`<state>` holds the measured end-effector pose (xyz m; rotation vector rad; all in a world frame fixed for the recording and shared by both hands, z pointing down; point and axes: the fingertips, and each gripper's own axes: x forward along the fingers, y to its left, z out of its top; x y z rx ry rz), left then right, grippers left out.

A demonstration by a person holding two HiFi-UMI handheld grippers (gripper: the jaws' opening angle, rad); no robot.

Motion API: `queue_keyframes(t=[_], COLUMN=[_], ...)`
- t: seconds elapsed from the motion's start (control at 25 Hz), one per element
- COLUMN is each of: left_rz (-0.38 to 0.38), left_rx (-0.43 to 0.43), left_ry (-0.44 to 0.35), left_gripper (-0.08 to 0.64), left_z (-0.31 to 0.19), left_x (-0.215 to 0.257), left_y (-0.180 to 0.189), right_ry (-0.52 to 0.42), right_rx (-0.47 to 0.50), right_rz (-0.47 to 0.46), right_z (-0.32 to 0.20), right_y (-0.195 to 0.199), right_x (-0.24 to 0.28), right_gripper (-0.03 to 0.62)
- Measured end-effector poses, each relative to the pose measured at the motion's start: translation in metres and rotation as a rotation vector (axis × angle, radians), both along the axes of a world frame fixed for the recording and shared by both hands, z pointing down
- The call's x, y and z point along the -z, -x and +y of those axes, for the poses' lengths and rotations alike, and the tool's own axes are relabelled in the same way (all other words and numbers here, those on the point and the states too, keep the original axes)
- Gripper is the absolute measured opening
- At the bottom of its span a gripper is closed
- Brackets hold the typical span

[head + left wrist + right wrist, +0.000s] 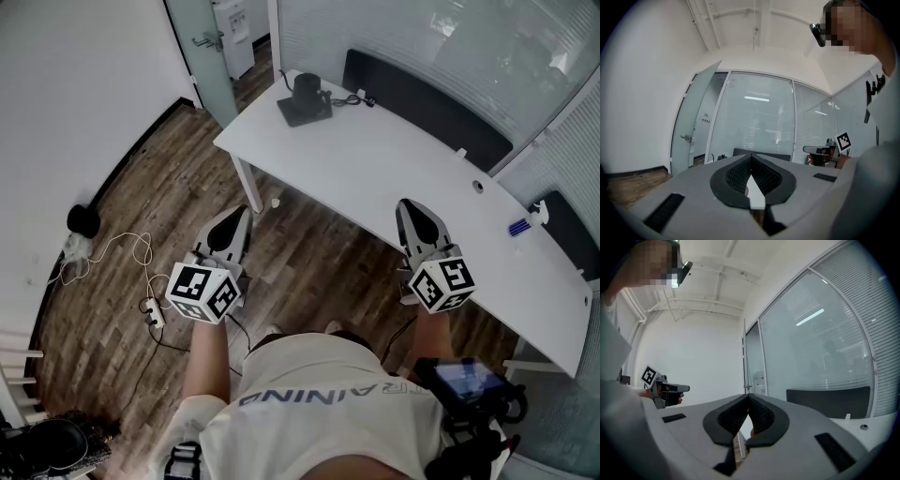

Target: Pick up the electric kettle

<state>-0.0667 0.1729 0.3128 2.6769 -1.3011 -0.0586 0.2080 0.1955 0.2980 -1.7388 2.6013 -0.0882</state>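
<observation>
Far kettle (307, 91), details too small

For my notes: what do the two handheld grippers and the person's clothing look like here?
The left gripper and right gripper have grey shells tapering to a point, with black ribbed pads lining the inside of the jaws. Each carries a white cube printed with black square markers. The person wears a pale short-sleeved shirt with lettering.

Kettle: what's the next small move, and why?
Probably step forward along the table toward the electric kettle. It stands at the table's far end, well beyond both grippers. The left gripper and right gripper are shut and empty, so neither looks ready to grasp yet.
</observation>
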Motion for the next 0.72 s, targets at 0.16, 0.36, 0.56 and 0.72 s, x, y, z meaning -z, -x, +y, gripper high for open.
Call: queue_keyframes(t=[0.16, 0.36, 0.56, 0.72], left_rz=[-0.007, -0.035, -0.054, -0.086], left_rx=[-0.007, -0.013, 0.027, 0.072], left_ry=[-0.001, -0.005, 0.014, 0.031], left_gripper=[0.015, 0.016, 0.015, 0.017], left_z=[0.002, 0.012, 0.027, 0.042], left_x=[0.002, 0.000, -0.007, -0.017], left_y=[-0.020, -0.059, -0.082, -0.089], right_ry=[-0.003, -0.005, -0.008, -0.003], right_rx=[-0.001, 0.011, 0.044, 0.092], right_rz=[0.011, -0.013, -0.016, -0.023], right_z=[0.005, 0.008, 0.007, 0.007], right_y=[-0.018, -0.050, -0.074, -0.078], right_x=[-0.001, -0.005, -0.012, -0.026], right_gripper=[0.011, 0.011, 0.011, 0.011])
